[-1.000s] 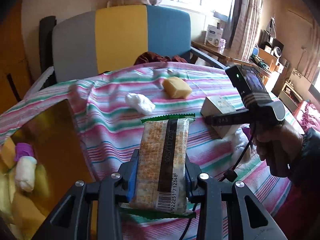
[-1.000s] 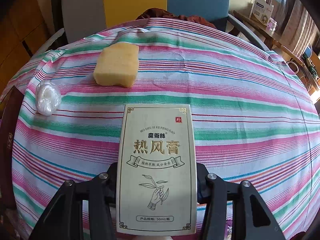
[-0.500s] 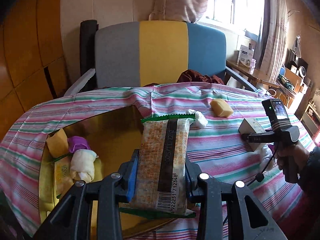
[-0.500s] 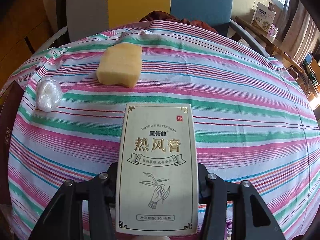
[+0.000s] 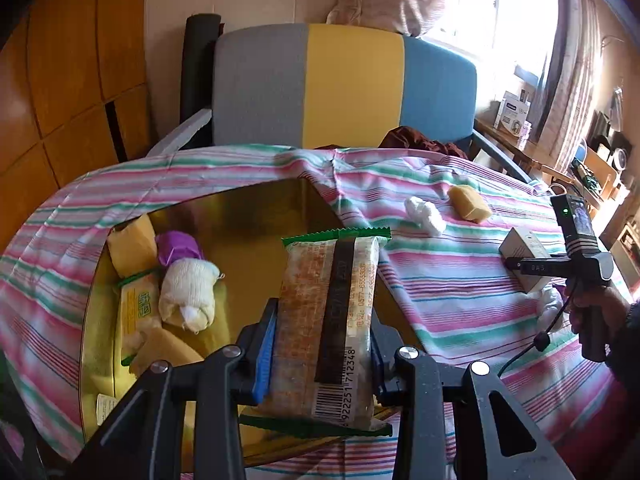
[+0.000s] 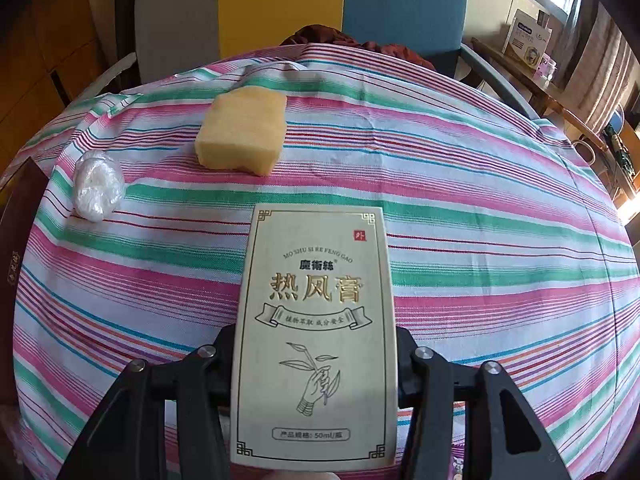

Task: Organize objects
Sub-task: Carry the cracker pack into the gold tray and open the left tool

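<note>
My left gripper (image 5: pixel 320 344) is shut on a green-edged snack packet (image 5: pixel 328 320) and holds it above the right part of a gold box (image 5: pixel 256 216). The box holds a yellow block (image 5: pixel 130 246), a purple item (image 5: pixel 176 246), a white cloth roll (image 5: pixel 188 292) and a yellow packet (image 5: pixel 138 308). My right gripper (image 6: pixel 314 364) is shut on a cream ointment carton (image 6: pixel 316 332) over the striped tablecloth; it also shows in the left wrist view (image 5: pixel 520 258) at the right. A yellow sponge (image 6: pixel 242 132) and a white plastic wad (image 6: pixel 98 186) lie on the cloth.
A grey, yellow and blue chair (image 5: pixel 344 84) stands behind the table with a dark red cloth (image 5: pixel 416 142) on its seat. A cluttered wooden desk (image 5: pixel 516 144) is at the far right. The box edge (image 6: pixel 16 240) shows at the left of the right wrist view.
My left gripper has swung left and pulled back with the packet, bringing the gold box under it. My right gripper and carton have barely moved.
</note>
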Demonstrator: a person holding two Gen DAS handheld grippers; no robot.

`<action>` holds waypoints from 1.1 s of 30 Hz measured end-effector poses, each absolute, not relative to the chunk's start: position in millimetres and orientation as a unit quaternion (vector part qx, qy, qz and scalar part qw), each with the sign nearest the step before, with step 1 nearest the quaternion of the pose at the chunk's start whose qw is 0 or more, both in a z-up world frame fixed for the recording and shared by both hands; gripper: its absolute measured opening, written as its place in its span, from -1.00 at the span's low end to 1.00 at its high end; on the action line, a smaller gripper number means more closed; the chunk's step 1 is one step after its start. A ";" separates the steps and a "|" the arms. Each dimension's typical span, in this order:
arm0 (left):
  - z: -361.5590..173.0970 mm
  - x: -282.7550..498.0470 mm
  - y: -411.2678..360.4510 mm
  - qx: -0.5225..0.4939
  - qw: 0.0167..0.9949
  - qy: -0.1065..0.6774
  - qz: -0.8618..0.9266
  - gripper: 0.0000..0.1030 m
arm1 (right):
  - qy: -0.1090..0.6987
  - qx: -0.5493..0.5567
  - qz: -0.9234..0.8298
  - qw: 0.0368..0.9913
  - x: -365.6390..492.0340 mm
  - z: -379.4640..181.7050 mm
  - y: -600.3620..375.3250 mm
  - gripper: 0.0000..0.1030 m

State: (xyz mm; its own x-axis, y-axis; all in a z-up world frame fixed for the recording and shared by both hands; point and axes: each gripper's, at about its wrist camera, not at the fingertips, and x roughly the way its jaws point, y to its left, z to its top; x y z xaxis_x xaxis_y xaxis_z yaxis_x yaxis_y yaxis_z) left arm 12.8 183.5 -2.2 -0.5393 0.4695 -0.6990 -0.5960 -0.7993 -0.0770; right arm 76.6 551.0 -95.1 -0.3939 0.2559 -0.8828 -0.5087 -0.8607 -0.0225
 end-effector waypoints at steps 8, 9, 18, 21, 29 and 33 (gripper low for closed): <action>-3.8 -17.0 135.1 -0.401 0.291 0.003 0.869 -0.27 | 0.121 -0.501 0.825 0.233 76.4 -95.1 549.2 0.01; -3.0 -21.6 125.8 -0.402 0.283 -0.007 0.871 -0.27 | 0.120 -0.501 0.825 0.233 76.3 -95.0 549.1 0.01; -3.5 -66.6 91.8 -0.446 0.266 -0.085 0.851 -0.27 | 0.114 -0.506 0.822 0.236 74.2 -94.1 548.4 0.01; -1.0 -84.6 113.2 -0.454 0.277 -0.092 0.842 -0.27 | 0.111 -0.508 0.821 0.236 73.2 -93.9 547.8 0.01; -44.3 -159.5 172.0 -0.526 0.217 -0.083 0.818 -0.27 | 0.099 -0.512 0.819 0.239 71.6 -93.5 545.3 0.01; -64.7 -184.7 184.7 -0.543 0.167 -0.046 0.821 -0.26 | 0.097 -0.514 0.819 0.236 70.8 -93.3 545.0 0.01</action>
